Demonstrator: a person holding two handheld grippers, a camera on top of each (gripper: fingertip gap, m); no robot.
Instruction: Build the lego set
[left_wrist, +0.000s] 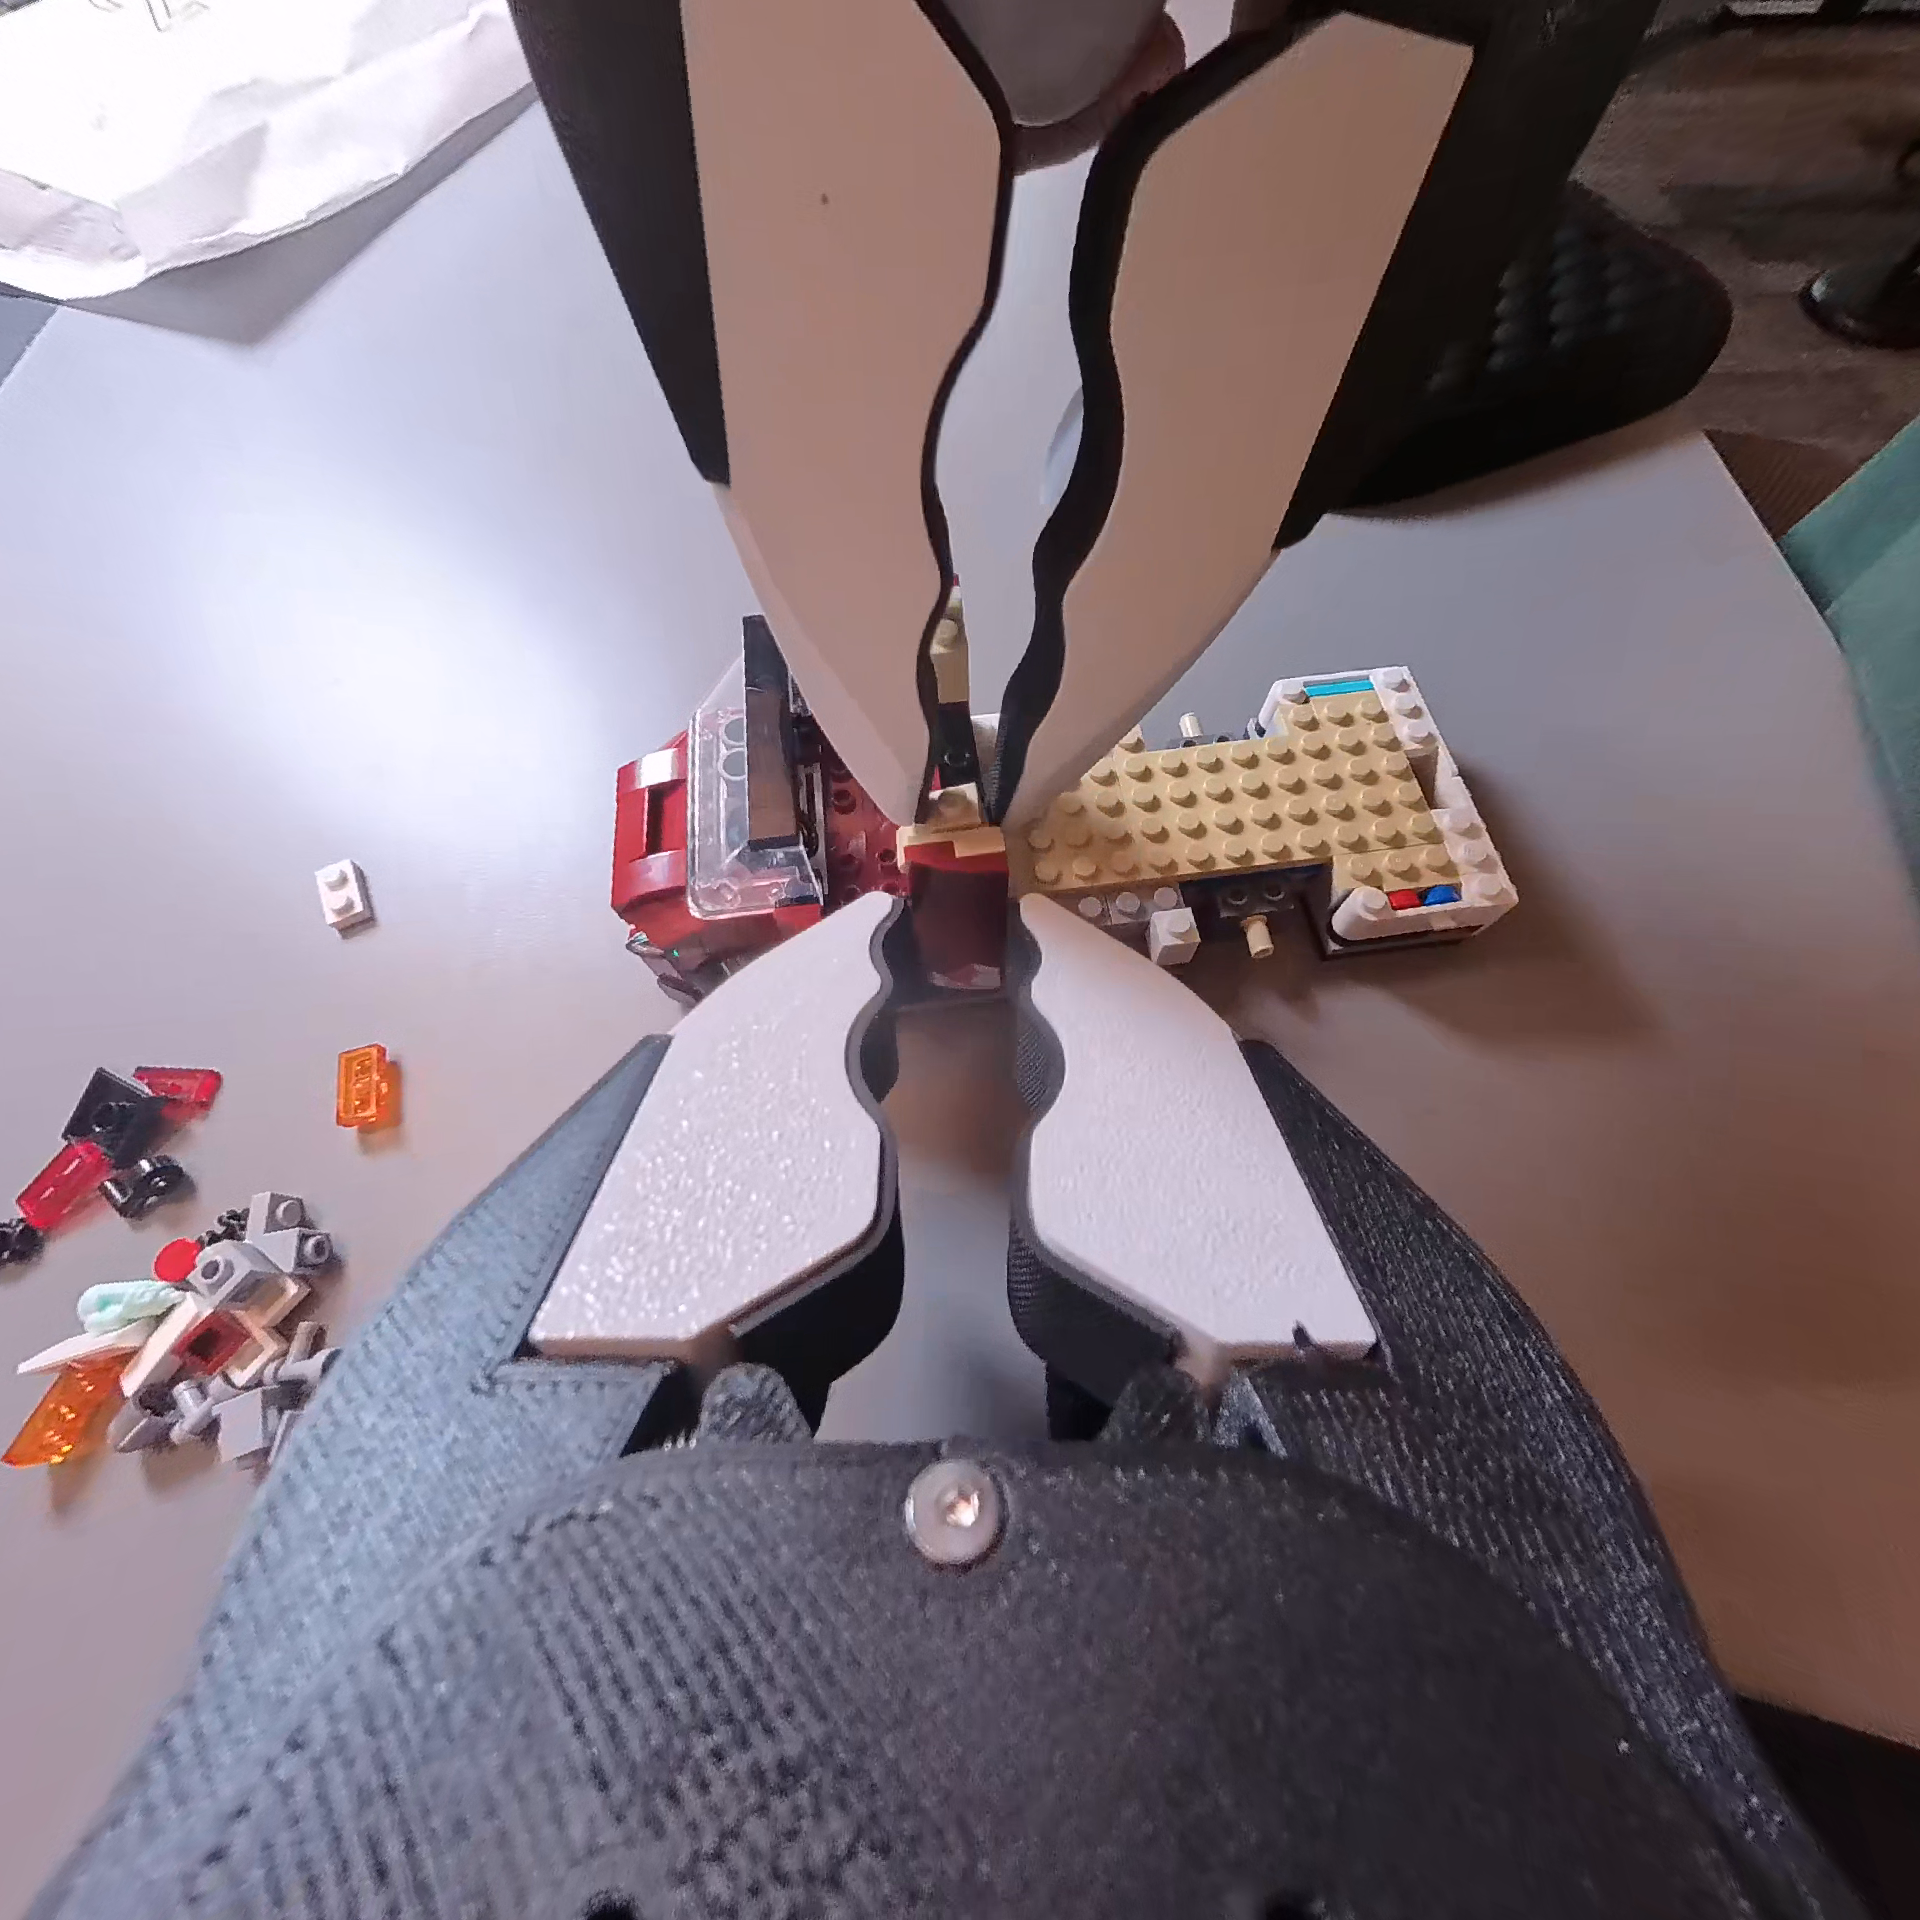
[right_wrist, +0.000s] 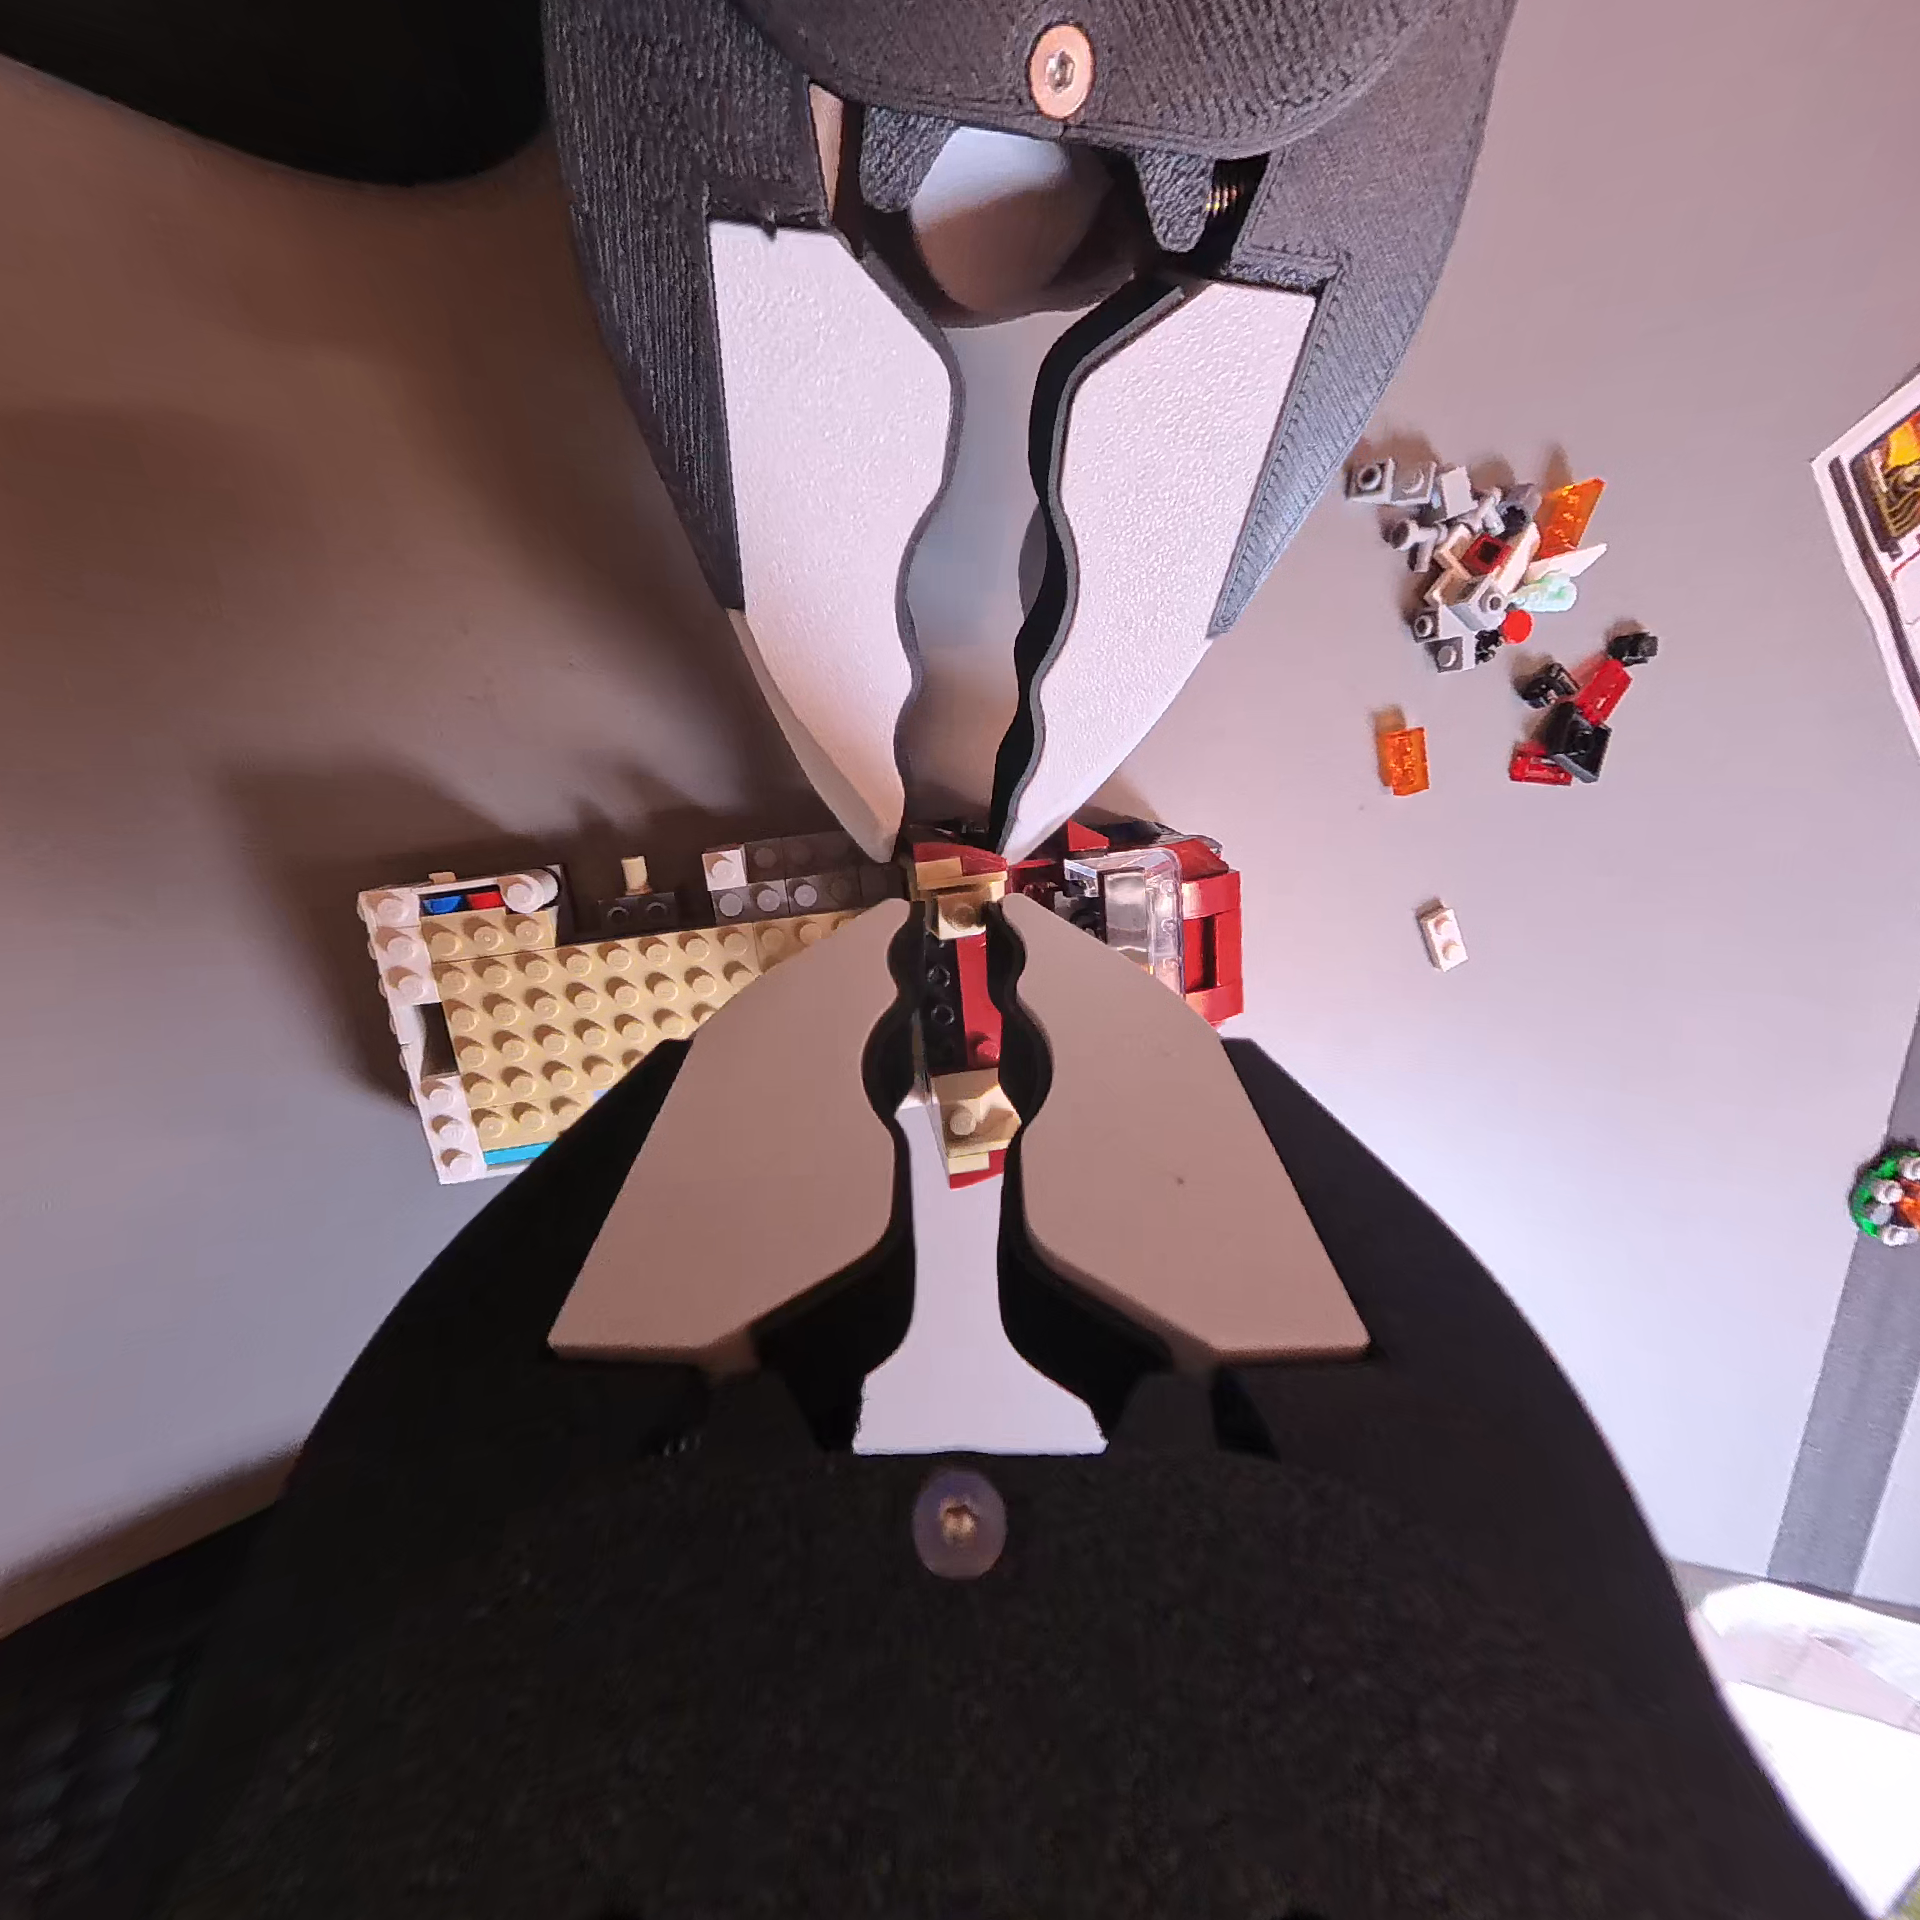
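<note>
Lego truck model (left_wrist: 1091, 831) lies on the grey table (left_wrist: 416, 623), its dark red cab (left_wrist: 717, 831) at one end and its tan studded deck (left_wrist: 1247, 800) with white edging at the other. Your two grippers meet tip to tip over the junction between cab and deck. Your left gripper (left_wrist: 956, 914) has its fingers (left_wrist: 769, 1143) closed to a narrow gap, and between the tips sits a dark red wall section (left_wrist: 956, 914) of the model; the pads bear on its two sides. Your right gripper (right_wrist: 961, 920) is likewise nearly closed, its fingers (right_wrist: 1143, 1164) flanking a narrow red-and-black strip topped with small tan pieces (right_wrist: 961, 920); whether the pads press that strip firmly cannot be told. In the left wrist view the right gripper's tips (left_wrist: 961, 821) touch down on a tan piece at the top of the red section. Loose parts lie well apart from the model: a small white plate (left_wrist: 346, 896), an orange transparent plate (left_wrist: 366, 1086) and a mixed pile of grey, red and black pieces (left_wrist: 197, 1299). A printed sheet (right_wrist: 1881, 520) lies at the table edge.
</note>
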